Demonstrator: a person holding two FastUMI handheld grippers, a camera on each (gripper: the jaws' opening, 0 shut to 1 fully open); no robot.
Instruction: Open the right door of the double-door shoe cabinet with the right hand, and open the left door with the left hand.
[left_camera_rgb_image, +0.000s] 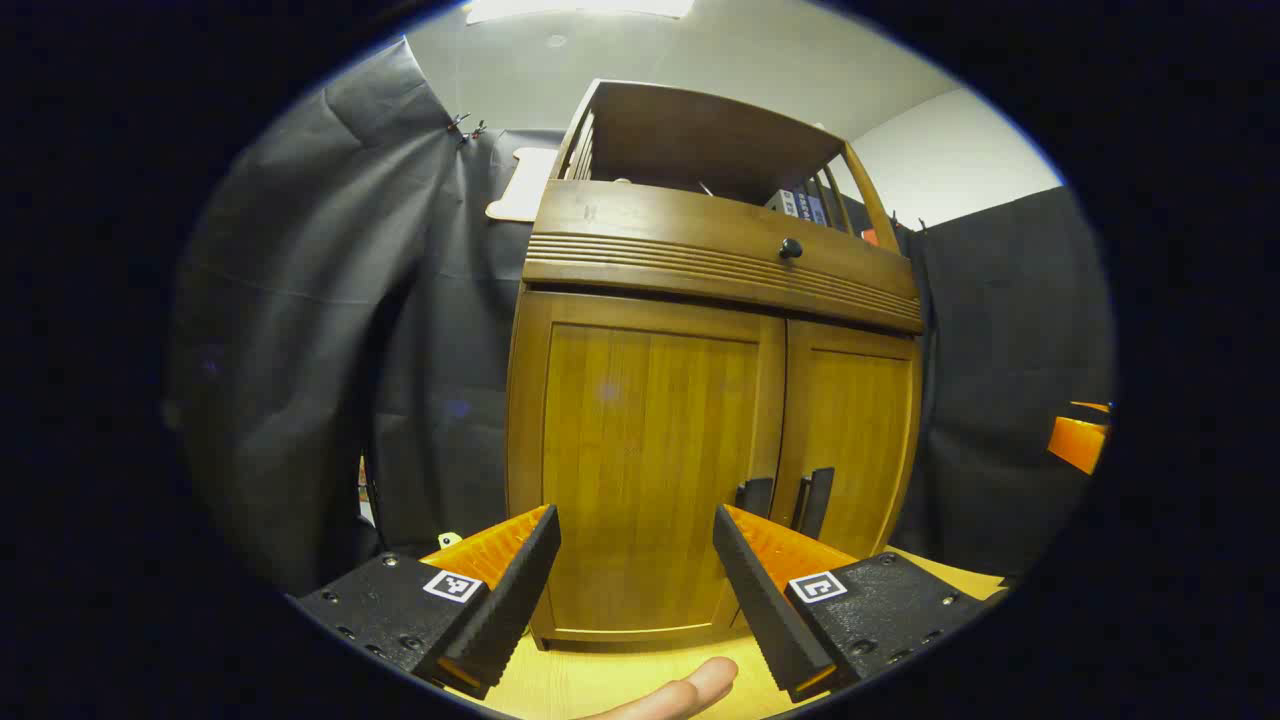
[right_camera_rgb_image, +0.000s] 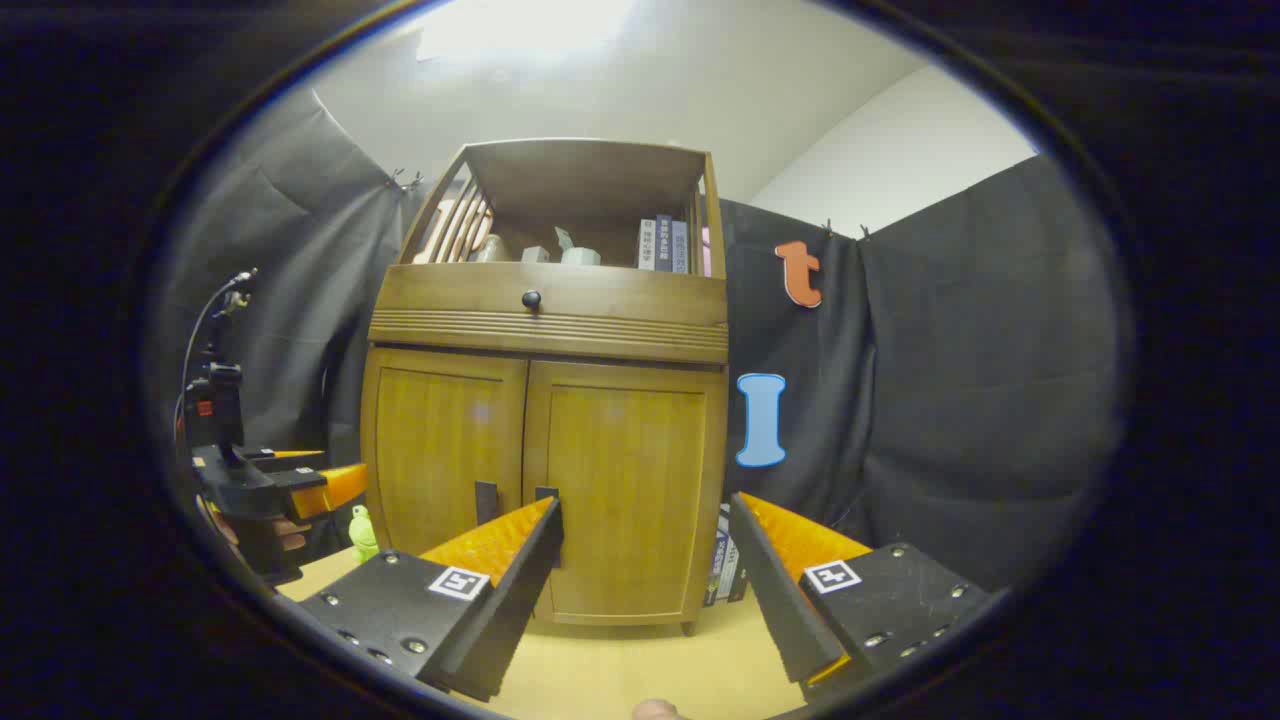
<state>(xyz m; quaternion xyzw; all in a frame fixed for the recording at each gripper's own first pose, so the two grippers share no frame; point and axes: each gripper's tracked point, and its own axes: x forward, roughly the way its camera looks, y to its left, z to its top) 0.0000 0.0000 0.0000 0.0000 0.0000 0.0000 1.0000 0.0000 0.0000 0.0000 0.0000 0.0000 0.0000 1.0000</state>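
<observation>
Left gripper (left_camera_rgb_image: 636, 520): its jaws are standing wide apart and holding nothing; a fingertip (left_camera_rgb_image: 690, 688) of the person is showing just beneath them, over the pale wooden table top (left_camera_rgb_image: 600, 680).
Right gripper (right_camera_rgb_image: 645, 510): its jaws are likewise gaping wide and gripping nothing; in the right gripper view the other gripper is hanging farther off at the left edge, with a small green toy figure (right_camera_rgb_image: 362, 534) sitting on the table near it.
Shoe cabinet (left_camera_rgb_image: 700, 400): the brown wooden double-door cabinet is standing on the table beyond both grippers, apart from them, and both doors are lying shut.
Left door (left_camera_rgb_image: 645, 470): it is facing the left gripper squarely, with its dark upright handle (left_camera_rgb_image: 756, 496) sitting at the inner edge, just right of the gripper's line.
Right door (right_camera_rgb_image: 625, 490): it is facing the right gripper, and its dark handle (right_camera_rgb_image: 546, 494) is peeking out just above that gripper's left finger.
Top section: a drawer front with a round black knob (right_camera_rgb_image: 531, 298) is running above the doors, and books (right_camera_rgb_image: 665, 244) are standing in the open shelf over it.
Stage, as I judge: the approach is just starting; neither handle is being touched.
Risks, as I judge: the two handles are sitting just beside each other, so either gripper could be closing on the wrong one, or the grippers could be knocking together at the centre seam; a shallow pinch could be slipping off a slim handle; pulling straight rather than along the hinge arc could be dragging the cabinet across the table.
</observation>
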